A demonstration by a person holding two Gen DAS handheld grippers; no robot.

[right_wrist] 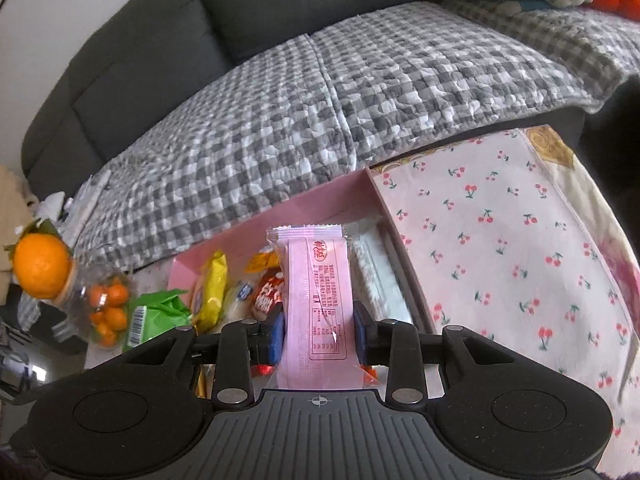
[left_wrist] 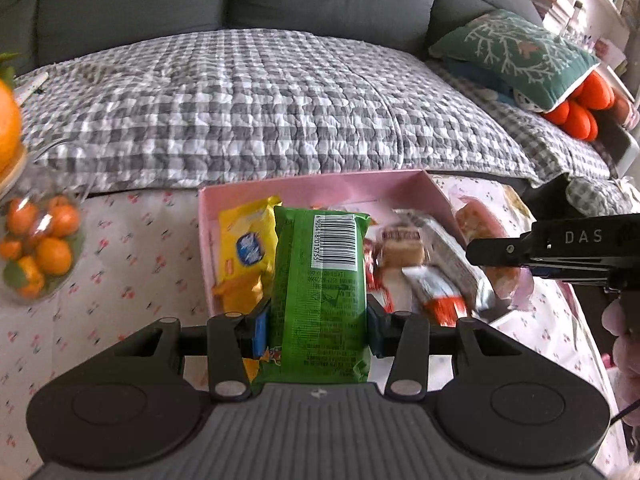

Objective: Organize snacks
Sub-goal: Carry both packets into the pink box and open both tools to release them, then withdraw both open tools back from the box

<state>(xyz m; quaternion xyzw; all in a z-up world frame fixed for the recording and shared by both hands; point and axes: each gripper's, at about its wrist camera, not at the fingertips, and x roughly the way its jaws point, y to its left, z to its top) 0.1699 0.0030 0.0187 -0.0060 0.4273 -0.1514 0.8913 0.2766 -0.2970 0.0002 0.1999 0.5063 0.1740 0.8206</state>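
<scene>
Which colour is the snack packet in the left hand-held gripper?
Green packet; the left wrist view shows it best.

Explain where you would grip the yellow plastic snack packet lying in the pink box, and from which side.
Probably across the narrow width of the yellow plastic snack packet, near its middle, coming from above. It lies flat and lengthwise against the left wall of the pink box, with the green packet close on its other side, so sideways approaches look blocked.
</scene>
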